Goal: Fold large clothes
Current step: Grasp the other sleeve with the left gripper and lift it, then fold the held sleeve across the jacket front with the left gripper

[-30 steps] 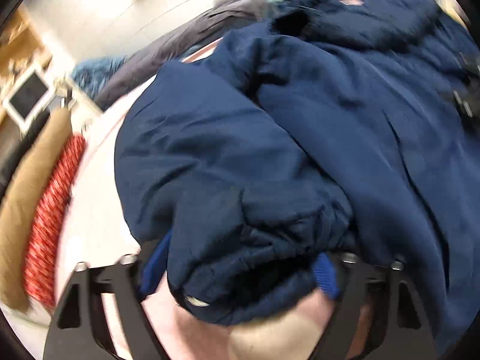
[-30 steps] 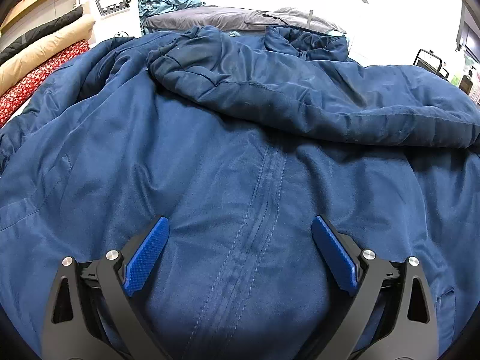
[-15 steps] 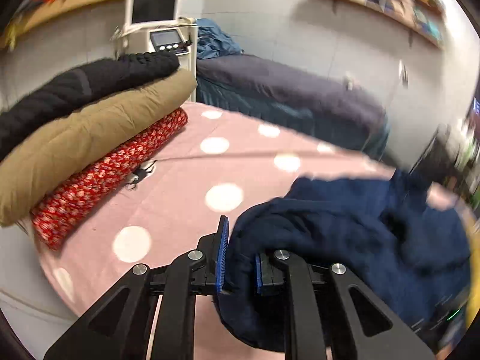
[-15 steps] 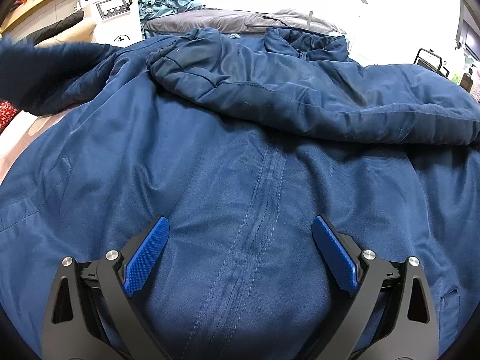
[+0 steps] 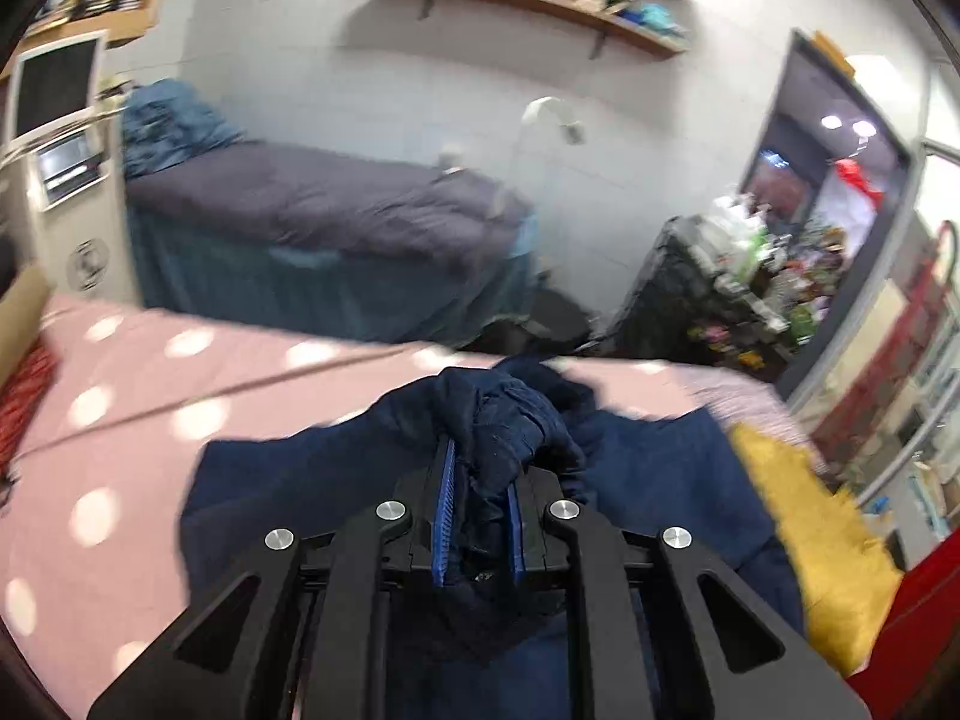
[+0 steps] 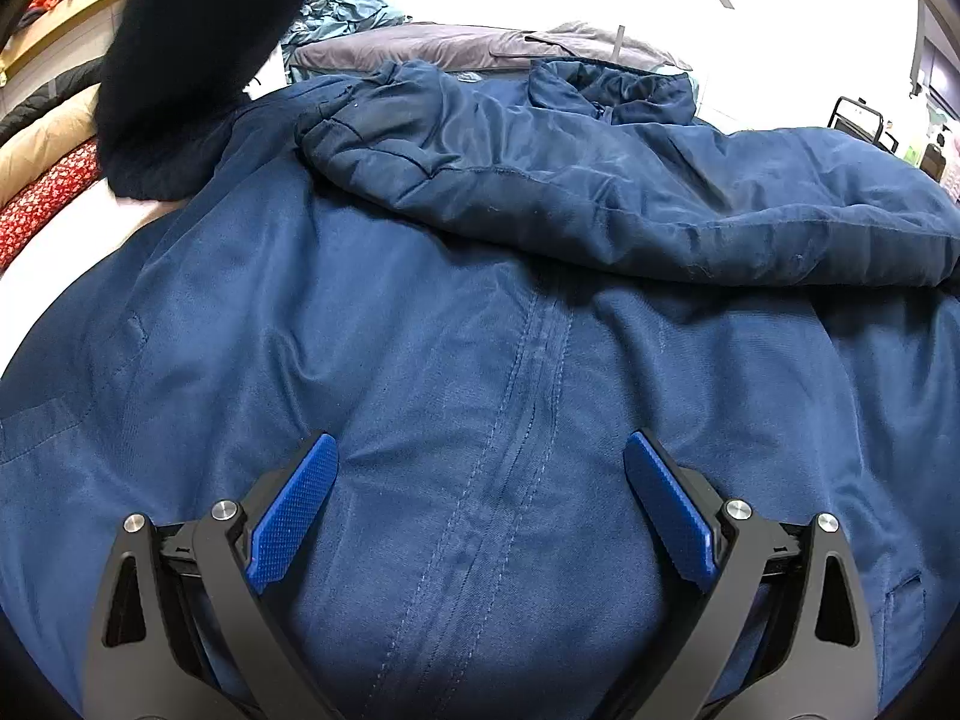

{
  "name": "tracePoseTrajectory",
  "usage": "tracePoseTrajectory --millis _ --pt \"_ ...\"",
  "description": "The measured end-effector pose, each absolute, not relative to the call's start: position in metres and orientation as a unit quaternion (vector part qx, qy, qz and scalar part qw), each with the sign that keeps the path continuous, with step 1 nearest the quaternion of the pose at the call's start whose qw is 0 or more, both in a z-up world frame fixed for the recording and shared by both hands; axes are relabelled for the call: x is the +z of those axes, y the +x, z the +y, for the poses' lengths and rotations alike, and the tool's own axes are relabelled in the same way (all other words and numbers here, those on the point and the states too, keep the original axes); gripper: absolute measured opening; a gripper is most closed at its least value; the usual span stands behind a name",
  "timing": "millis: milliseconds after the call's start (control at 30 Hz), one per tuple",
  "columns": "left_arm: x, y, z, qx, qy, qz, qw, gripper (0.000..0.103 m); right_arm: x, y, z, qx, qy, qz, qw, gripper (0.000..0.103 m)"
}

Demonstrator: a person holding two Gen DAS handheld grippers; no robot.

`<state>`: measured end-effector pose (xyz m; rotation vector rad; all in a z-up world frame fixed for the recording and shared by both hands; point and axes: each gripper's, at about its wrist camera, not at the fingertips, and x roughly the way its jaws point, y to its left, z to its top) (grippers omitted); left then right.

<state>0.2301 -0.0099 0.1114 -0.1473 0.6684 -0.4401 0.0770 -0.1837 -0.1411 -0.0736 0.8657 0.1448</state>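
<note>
I hold my left tool (image 5: 478, 516) clamped on a bunched fold of the one navy jacket (image 6: 480, 360), raised clear of the pink dotted bed (image 5: 150, 408) so that part can be carried over for the fold. I keep my right tool (image 6: 480, 510) wide and empty above the centre seam, with the jacket's body spread across the bed's middle and one sleeve (image 6: 600, 198) lying across its far part. Count: one jacket, two tools, three folded items stacked at the bed's left edge.
</note>
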Motion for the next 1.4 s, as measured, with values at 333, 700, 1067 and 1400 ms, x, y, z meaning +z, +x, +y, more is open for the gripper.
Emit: tracePoseTrajectory --millis 333,700,1067,1400 --pt "0.055 0.256 -0.199 -0.311 -0.019 0.422 0.851 0.015 -0.144 0.078 -0.187 0.077 -0.025 0.417 0.905 0.095" --pt "-0.032 0.271 -0.178 -0.32 -0.113 0.536 0.773 0.094 -0.144 0.08 -0.184 0.077 -0.025 0.415 0.906 0.095" --pt "0.002 0.231 -0.123 -0.283 -0.03 0.45 0.847 0.095 -0.144 0.078 -0.185 0.075 -0.027 0.414 0.907 0.096" --pt "-0.088 0.251 -0.163 -0.228 0.128 0.499 0.826 0.097 -0.145 0.078 -0.184 0.075 -0.027 0.414 0.907 0.096"
